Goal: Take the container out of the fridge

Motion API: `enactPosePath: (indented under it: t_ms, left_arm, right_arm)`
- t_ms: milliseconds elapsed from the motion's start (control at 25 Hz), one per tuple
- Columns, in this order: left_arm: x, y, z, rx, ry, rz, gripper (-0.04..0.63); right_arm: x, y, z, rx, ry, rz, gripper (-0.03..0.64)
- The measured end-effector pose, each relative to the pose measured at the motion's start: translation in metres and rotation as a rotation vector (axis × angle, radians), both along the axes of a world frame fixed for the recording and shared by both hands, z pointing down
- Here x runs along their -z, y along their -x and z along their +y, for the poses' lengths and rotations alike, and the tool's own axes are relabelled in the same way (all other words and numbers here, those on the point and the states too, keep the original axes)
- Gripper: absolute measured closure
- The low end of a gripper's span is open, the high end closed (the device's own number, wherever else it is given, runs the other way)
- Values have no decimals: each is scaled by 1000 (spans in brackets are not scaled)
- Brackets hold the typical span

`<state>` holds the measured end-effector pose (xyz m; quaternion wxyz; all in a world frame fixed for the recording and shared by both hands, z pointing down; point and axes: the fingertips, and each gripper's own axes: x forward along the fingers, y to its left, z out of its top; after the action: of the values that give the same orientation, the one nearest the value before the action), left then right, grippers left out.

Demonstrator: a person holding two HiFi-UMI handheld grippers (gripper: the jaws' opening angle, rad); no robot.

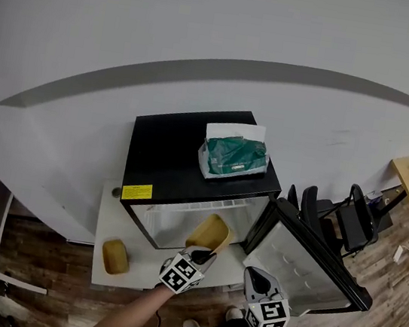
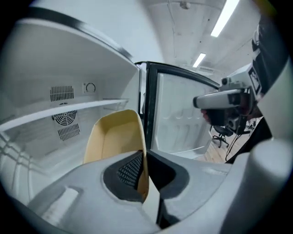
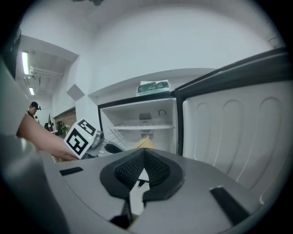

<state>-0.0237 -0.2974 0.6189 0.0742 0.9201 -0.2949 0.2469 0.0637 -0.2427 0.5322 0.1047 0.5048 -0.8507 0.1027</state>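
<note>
Yellow tub (image 1: 115, 255) sits on low white table (image 1: 107, 220) at far left. Left gripper (image 1: 201, 257) has its jaws pinched narrow on the side wall of the tan container (image 1: 209, 233), which is tilted at the open mouth of the black fridge (image 1: 177, 143). Green packet (image 1: 234, 156) lies on the fridge top. Right gripper (image 1: 257, 283) has its jaws together and empty, beside the open door (image 1: 304, 261).

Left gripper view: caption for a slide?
Left gripper shut on a tan container's side wall, open fridge interior behind.
</note>
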Motion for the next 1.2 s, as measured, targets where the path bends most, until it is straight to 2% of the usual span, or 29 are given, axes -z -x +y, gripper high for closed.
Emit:
enactPosePath:
  t_ms: [240, 400, 560, 760, 960, 1200]
  left_arm:
    - [45, 31, 45, 89, -49, 178, 566]
    - [78, 61, 75, 180, -121, 287, 566]
    - [105, 94, 105, 257, -249, 245, 566]
    - [130, 143, 126, 427, -278, 346, 566]
    - [150, 179, 132, 550, -338, 362, 566]
    - [159, 202, 136, 643, -385, 361, 566]
  right_arm:
    - [15, 13, 5, -2, -44, -15, 617]
    - [25, 26, 5, 14, -78, -1, 617]
    - [40, 37, 6, 39, -111, 19, 617]
    - [53, 53, 8, 59, -157, 42, 618]
    - [57, 71, 5, 80, -180, 47, 618]
    - [63, 77, 6, 79, -203, 61, 618]
